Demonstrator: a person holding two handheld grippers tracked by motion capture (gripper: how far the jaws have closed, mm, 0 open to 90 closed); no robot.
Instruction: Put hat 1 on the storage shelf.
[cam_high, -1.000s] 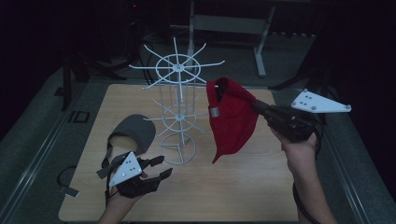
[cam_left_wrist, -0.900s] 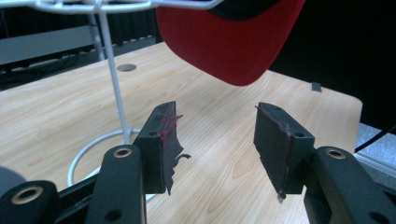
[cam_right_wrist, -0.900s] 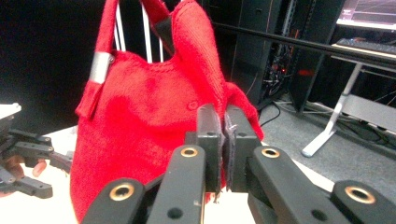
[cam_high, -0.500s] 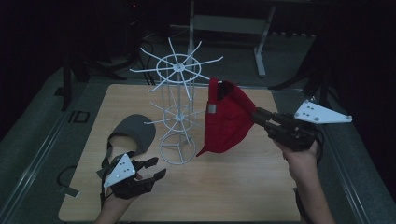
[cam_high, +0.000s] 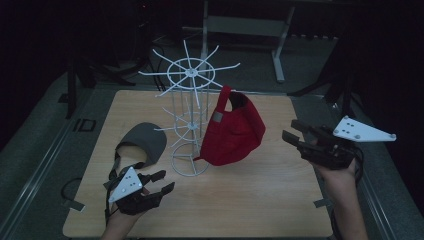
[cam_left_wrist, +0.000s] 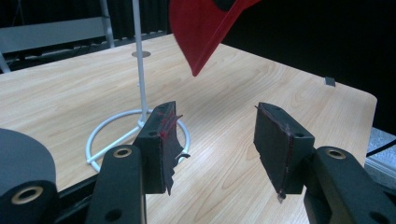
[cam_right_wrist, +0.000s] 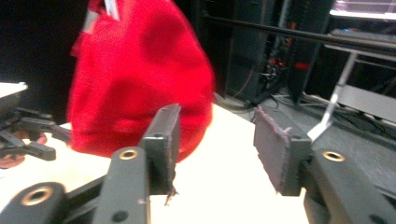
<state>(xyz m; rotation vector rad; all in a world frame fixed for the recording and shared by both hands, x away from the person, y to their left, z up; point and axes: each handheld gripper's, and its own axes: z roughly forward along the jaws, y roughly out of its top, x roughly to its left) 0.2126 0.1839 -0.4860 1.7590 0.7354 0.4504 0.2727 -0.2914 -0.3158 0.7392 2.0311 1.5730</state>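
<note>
At about 7 o'clock on the table (cam_high: 260, 200), the left hand-held gripper (cam_high: 161, 181) lies low over the wood in the person's left hand (cam_high: 120, 222), forearm coming in from the near edge, jaws angled toward 2 o'clock and standing apart with nothing between them. Just beyond it, at 10 o'clock from that gripper, a grey cap (cam_high: 142, 142) rests on the table.

At 4 o'clock the right hand (cam_high: 340, 182) holds the right hand-held gripper (cam_high: 295, 131) raised above the table edge, wrist level, jaws aimed toward 9 o'clock at the red cap (cam_high: 232, 132) — they have just been opening and now stand apart, clear of the cloth.

The red cap hangs from an arm of the white wire rack (cam_high: 189, 120) near the table's centre, its brim pointing down.
</note>
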